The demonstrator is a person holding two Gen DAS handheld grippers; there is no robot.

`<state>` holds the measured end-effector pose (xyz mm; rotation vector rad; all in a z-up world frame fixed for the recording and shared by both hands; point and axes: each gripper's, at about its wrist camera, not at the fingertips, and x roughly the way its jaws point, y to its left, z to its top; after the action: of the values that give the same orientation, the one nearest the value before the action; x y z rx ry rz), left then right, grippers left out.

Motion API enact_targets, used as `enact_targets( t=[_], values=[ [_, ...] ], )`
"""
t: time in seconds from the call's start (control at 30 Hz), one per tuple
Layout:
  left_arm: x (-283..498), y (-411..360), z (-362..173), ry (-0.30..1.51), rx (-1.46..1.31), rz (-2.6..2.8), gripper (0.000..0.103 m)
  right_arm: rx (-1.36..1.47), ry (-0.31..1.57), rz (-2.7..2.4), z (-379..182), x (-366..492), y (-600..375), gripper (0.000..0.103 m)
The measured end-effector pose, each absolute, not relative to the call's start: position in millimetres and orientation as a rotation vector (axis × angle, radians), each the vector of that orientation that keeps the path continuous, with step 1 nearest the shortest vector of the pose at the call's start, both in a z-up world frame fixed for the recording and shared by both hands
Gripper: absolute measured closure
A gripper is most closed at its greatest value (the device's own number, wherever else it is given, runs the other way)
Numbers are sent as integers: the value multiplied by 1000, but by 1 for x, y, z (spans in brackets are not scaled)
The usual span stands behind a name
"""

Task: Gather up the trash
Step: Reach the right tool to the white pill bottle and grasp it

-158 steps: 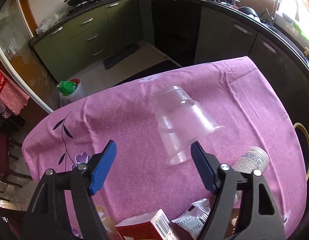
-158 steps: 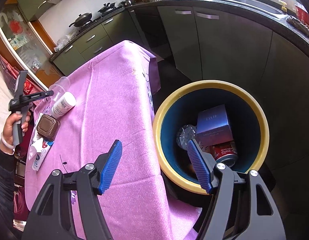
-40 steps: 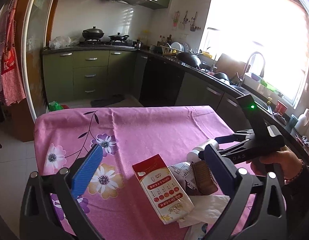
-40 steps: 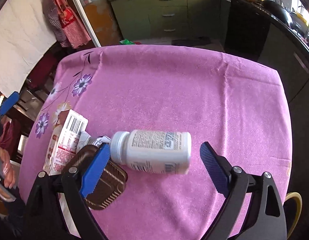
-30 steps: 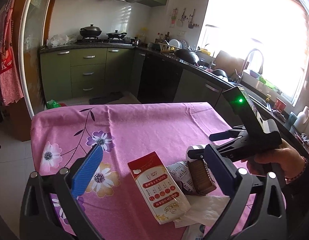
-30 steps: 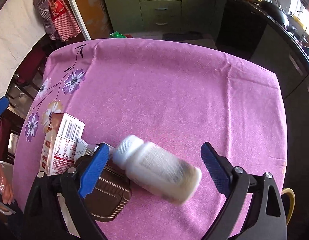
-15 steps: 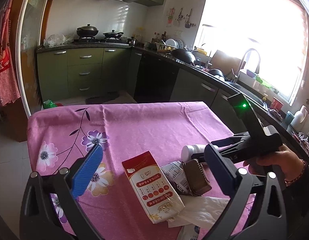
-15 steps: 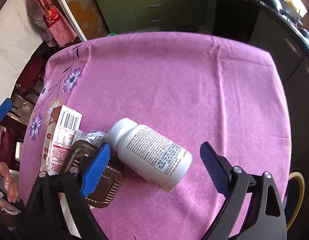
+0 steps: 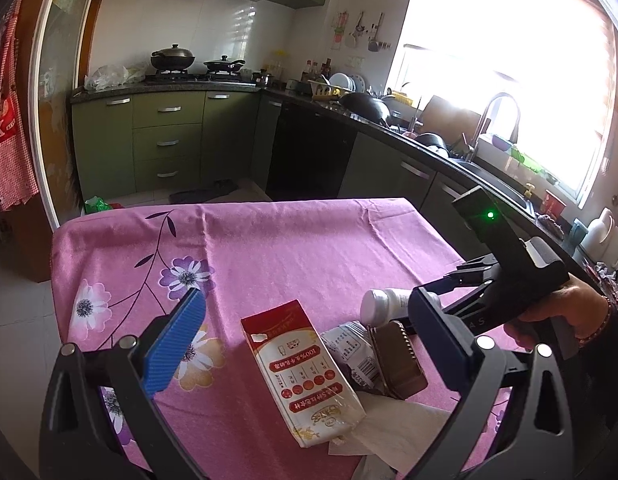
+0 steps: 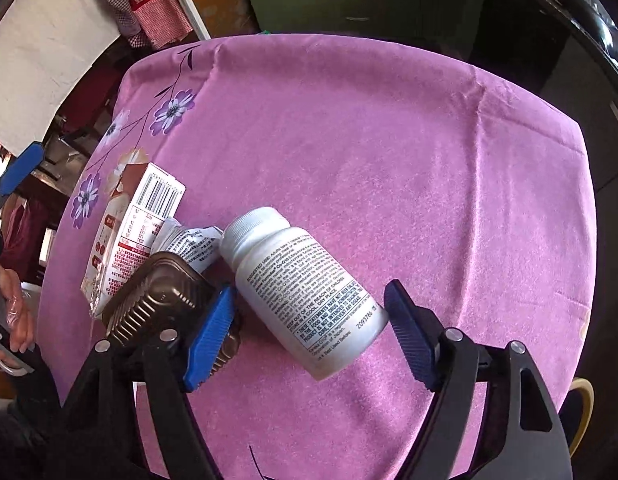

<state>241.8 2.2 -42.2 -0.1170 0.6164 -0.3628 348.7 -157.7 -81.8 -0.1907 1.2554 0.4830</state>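
Observation:
A white pill bottle (image 10: 301,288) lies on its side on the pink tablecloth (image 10: 389,140), cap pointing away. My right gripper (image 10: 309,320) is open with its jaws on either side of the bottle's base, not closed on it. In the left wrist view the bottle's cap (image 9: 379,304) shows behind the right gripper's body (image 9: 505,280). A red and white carton (image 9: 305,372), a crumpled wrapper (image 9: 353,344), a brown ribbed tray (image 9: 401,360) and white paper (image 9: 401,436) lie together. My left gripper (image 9: 305,344) is open and empty above the carton.
The yellow rim of the trash bin (image 10: 585,404) shows past the table's right edge. Green kitchen cabinets (image 9: 165,144) and a dark counter with a sink (image 9: 489,168) stand beyond the table. A chair area lies at the left (image 10: 81,100).
My right gripper has come lower and nearer, so the bottle sits further between the jaws, which have narrowed. The bottle rolled to a slant a second ago. My left gripper drifted slightly.

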Motion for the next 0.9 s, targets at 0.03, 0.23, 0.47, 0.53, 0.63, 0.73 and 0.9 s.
enact_targets(
  t=[0.03,0.23,0.47,0.53,0.63,0.73,0.9],
  values=[
    [242,1,-43,619,-115,-364,6,-206,1254,493,-83,349,-156,29],
    [242,-1,-45,622,-102,-358,6,-218,1233,498,-86,349,-155,31],
    [240,-1,-43,618,-103,-364,6,-115,1261,514,-82,341,-176,32],
    [240,-1,-43,618,-103,-364,6,-62,1265,518,-79,339,-186,32],
    [240,-2,-43,618,-102,-365,6,-22,1247,508,-72,332,-201,32],
    [240,-3,-43,619,-97,-367,6,11,1236,502,-67,326,-213,32],
    [240,-6,-44,620,-87,-369,6,54,1225,506,-61,314,-230,32]
  ],
)
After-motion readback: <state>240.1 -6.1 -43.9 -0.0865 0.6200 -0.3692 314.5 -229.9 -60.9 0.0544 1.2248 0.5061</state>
